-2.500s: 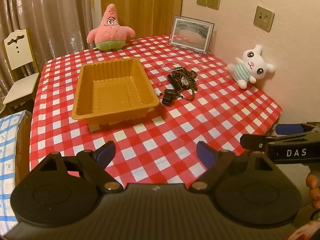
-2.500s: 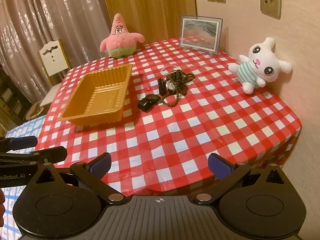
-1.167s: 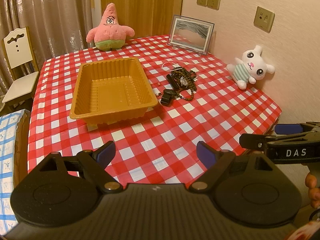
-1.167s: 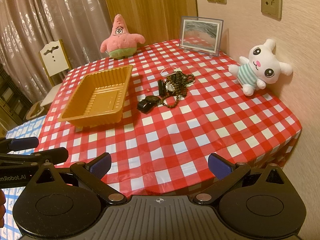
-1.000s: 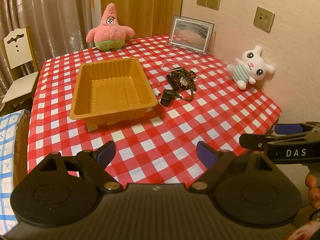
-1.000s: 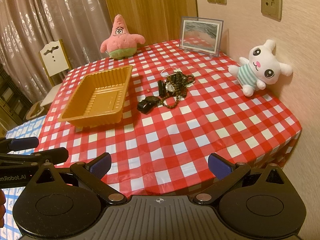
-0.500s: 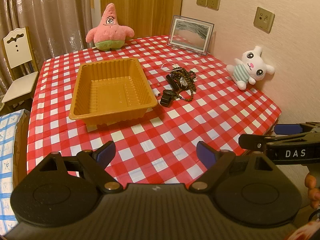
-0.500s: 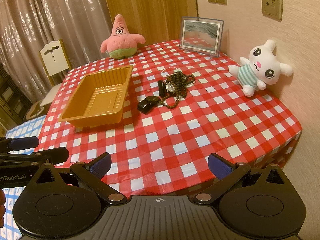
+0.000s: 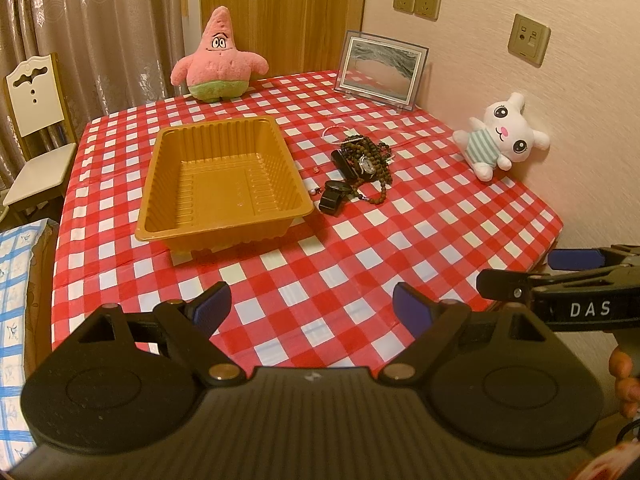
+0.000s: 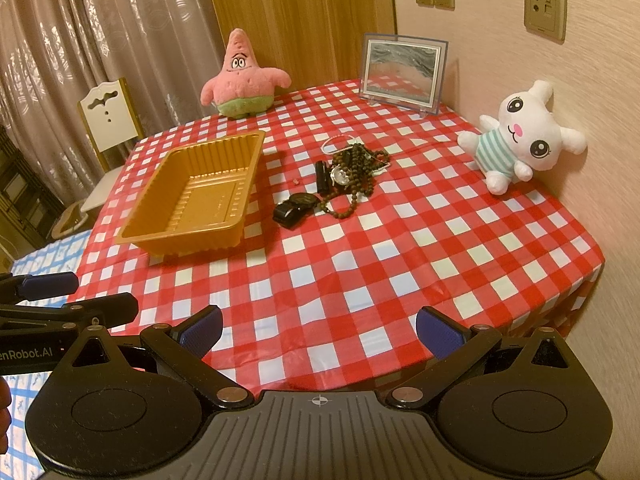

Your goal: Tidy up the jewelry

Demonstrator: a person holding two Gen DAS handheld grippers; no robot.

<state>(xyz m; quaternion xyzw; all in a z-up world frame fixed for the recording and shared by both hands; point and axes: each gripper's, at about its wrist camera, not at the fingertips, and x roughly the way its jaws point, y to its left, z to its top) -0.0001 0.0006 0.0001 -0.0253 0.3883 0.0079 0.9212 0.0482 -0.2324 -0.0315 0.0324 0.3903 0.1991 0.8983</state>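
Observation:
An empty orange plastic tray (image 9: 200,216) (image 10: 172,232) sits on the red-and-white checked tablecloth. To its right lies a pile of jewelry (image 9: 366,162) (image 10: 352,174): brown bead strings, a silver-faced watch, a black watch (image 9: 334,196) (image 10: 294,206) and a thin white bracelet (image 9: 334,132). My left gripper (image 9: 311,309) hovers open above the table's near edge, nothing between its blue pads. My right gripper (image 10: 318,332) is open too, over the near edge, far from the jewelry. Each gripper shows at the side of the other's view.
A pink starfish plush (image 9: 218,66) stands at the table's far edge, a framed picture (image 9: 380,70) against the wall, a white bunny plush (image 9: 500,140) at the right edge. A white chair (image 9: 28,128) stands left of the table. A blue-checked surface (image 9: 16,300) lies near left.
Both views have shifted only slightly; the grippers hold almost still and stay open. Tray and jewelry have not moved.

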